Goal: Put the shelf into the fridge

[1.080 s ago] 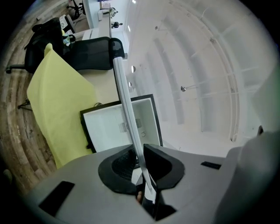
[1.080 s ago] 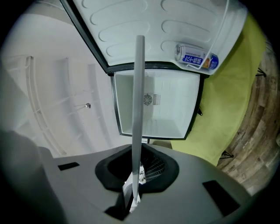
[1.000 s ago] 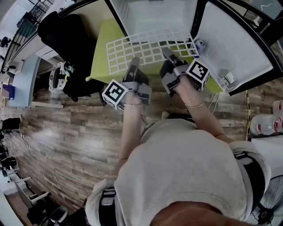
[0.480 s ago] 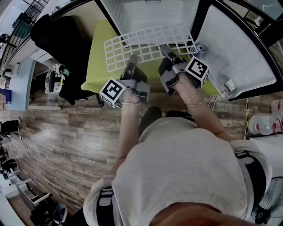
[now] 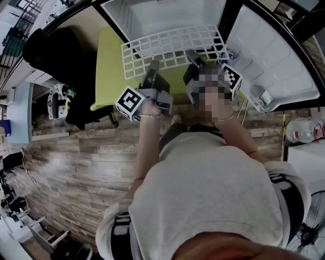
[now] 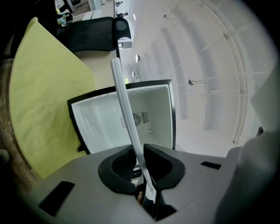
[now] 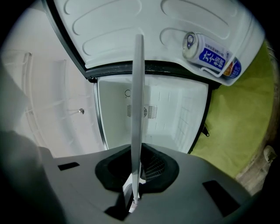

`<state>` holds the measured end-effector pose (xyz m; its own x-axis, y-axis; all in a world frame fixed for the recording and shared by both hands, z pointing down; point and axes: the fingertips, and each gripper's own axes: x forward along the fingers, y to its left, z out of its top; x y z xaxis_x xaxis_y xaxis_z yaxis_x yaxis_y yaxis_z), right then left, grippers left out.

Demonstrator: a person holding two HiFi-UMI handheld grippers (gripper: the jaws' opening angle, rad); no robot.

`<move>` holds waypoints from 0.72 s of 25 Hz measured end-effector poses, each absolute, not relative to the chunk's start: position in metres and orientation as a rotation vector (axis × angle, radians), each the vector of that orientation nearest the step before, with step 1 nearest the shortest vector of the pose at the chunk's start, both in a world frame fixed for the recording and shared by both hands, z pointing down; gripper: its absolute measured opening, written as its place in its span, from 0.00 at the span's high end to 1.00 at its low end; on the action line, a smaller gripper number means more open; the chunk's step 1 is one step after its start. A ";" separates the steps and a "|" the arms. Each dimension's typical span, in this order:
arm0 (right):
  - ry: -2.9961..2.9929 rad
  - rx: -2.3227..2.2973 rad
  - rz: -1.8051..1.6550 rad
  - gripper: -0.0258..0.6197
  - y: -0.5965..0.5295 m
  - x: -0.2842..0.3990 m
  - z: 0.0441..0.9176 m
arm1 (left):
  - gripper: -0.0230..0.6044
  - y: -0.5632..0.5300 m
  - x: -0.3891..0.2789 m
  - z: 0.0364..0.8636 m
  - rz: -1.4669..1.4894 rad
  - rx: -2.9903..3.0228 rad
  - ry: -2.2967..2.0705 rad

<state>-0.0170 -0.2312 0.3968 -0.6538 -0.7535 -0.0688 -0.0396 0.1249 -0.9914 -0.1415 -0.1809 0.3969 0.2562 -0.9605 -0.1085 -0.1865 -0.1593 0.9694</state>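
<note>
Shelf (image 5: 172, 48) held flat at the open front of the fridge (image 5: 167, 15). Pinched along its near edge by left gripper (image 5: 152, 68) and right gripper (image 5: 192, 57), both sets of jaws closed tight on white wire.

fridge (image 5: 167, 15): 12 o'clock, on the table (image 5: 109, 66)
shelf (image 5: 172, 48): before the fridge, above the table
door (image 5: 274, 56): 2 o'clock, can (image 7: 210, 52) in it
chair (image 5: 56, 51): 10 o'clock

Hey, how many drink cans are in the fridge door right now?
1. The can sits in the open door's rack. None shows inside the fridge, though the shelf hides part of it; a small item further along the door is too small to tell.
</note>
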 end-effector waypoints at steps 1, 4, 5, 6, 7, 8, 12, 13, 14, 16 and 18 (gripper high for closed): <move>1.817 -0.777 -1.576 0.91 -0.237 -0.019 0.397 | 0.87 -0.188 -0.143 0.397 -1.011 1.569 -1.087; 1.803 -0.799 -1.563 0.91 -0.250 -0.022 0.397 | 0.87 -0.205 -0.150 0.399 -0.995 1.568 -1.078; 1.795 -0.807 -1.562 0.91 -0.251 -0.021 0.398 | 0.88 -0.207 -0.149 0.399 -0.993 1.571 -1.071; 1.788 -0.814 -1.559 0.91 -0.252 -0.020 0.398 | 0.87 -0.210 -0.148 0.398 -0.994 1.574 -1.059; 1.782 -0.821 -1.553 0.91 -0.254 -0.019 0.399 | 0.87 -0.212 -0.146 0.398 -0.994 1.575 -1.046; 1.778 -0.827 -1.548 0.91 -0.257 -0.019 0.399 | 0.88 -0.216 -0.146 0.397 -0.992 1.574 -1.036; 1.773 -0.841 -1.523 0.91 -0.269 -0.022 0.398 | 0.87 -0.228 -0.149 0.399 -0.971 1.577 -1.021; 1.764 -0.847 -1.524 0.91 -0.270 -0.022 0.399 | 0.87 -0.229 -0.148 0.398 -0.974 1.582 -1.009; 1.754 -0.854 -1.526 0.91 -0.272 -0.021 0.401 | 0.87 -0.230 -0.146 0.397 -0.975 1.587 -0.997; 1.738 -0.869 -1.519 0.91 -0.275 -0.019 0.403 | 0.87 -0.232 -0.145 0.399 -0.961 1.586 -0.987; 1.731 -0.882 -1.511 0.91 -0.277 -0.019 0.404 | 0.87 -0.235 -0.145 0.401 -0.948 1.580 -0.977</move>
